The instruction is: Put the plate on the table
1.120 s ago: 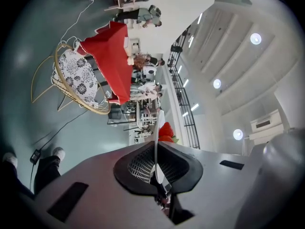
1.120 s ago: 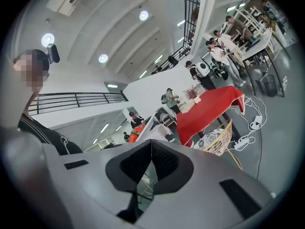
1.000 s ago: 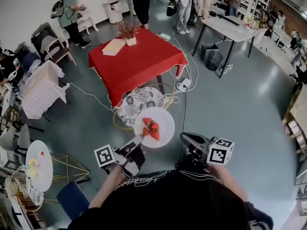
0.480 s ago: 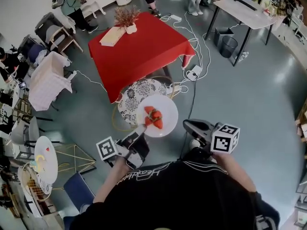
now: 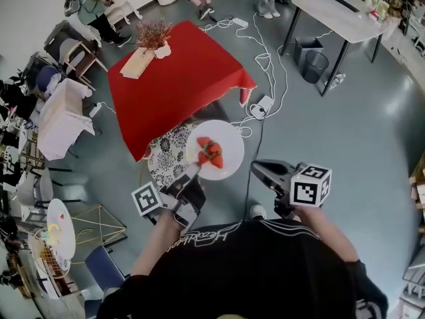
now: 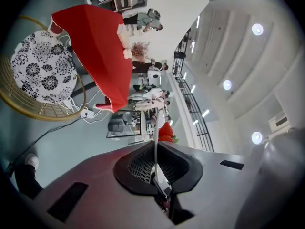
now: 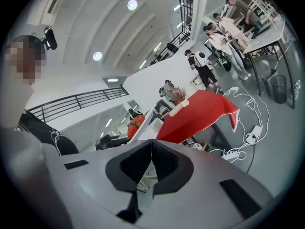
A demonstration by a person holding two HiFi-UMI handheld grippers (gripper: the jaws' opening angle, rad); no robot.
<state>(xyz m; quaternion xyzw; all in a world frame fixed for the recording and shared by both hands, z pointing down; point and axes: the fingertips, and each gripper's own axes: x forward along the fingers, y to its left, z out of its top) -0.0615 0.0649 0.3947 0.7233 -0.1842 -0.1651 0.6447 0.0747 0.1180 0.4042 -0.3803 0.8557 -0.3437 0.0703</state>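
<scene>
Jaws of left gripper [image 5: 192, 173] clamp near rim of the plate [image 5: 231, 143], stiff, likely breakable, held mid-air short of red worktop [image 5: 179, 78]; right gripper [image 5: 257, 169] jaws closed, empty; loose strawberries [image 5: 211, 153] may roll.

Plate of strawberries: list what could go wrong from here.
The left gripper pinches the plate at one edge only, so it could tip and the strawberries roll off. Cables lie across the floor beside the red table: a trip risk. The small patterned table stands in the way.
</scene>
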